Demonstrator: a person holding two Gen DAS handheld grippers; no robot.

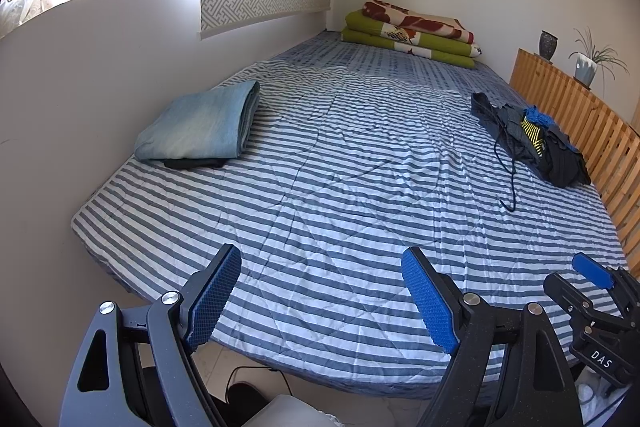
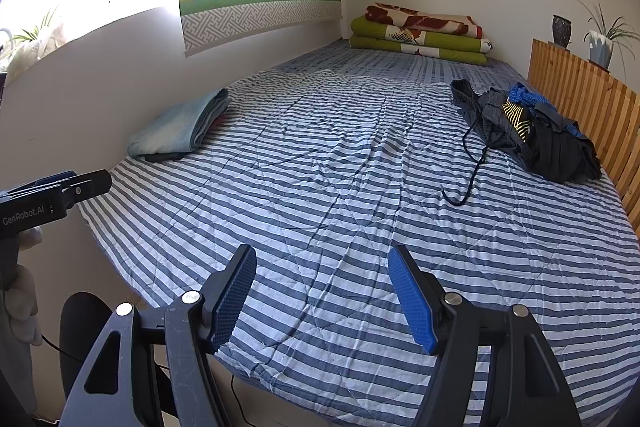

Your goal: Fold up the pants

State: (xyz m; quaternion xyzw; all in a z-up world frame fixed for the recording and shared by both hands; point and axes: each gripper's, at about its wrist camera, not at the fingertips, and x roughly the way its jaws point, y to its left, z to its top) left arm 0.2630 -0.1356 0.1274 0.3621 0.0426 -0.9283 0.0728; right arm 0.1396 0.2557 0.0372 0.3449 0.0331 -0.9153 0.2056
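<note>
A heap of dark unfolded pants and shorts (image 1: 532,135) (image 2: 536,135) lies at the bed's right side, a black drawstring (image 1: 508,171) (image 2: 470,171) trailing from it. Folded light-blue jeans (image 1: 200,123) (image 2: 180,127) rest on a dark folded garment by the left wall. My left gripper (image 1: 320,291) is open above the bed's near edge, with nothing between its blue pads. My right gripper (image 2: 324,295) is open too and empty, hovering over the near part of the quilt. Each gripper shows at the edge of the other's view, the right one (image 1: 576,277) and the left one (image 2: 92,183).
A blue-and-white striped quilt (image 1: 340,187) (image 2: 340,187) covers the bed. Folded green and red blankets (image 1: 412,35) (image 2: 420,35) are stacked at the far end. A wooden slatted rail (image 1: 580,119) (image 2: 584,99) along the right carries a vase and potted plant. A wall bounds the left.
</note>
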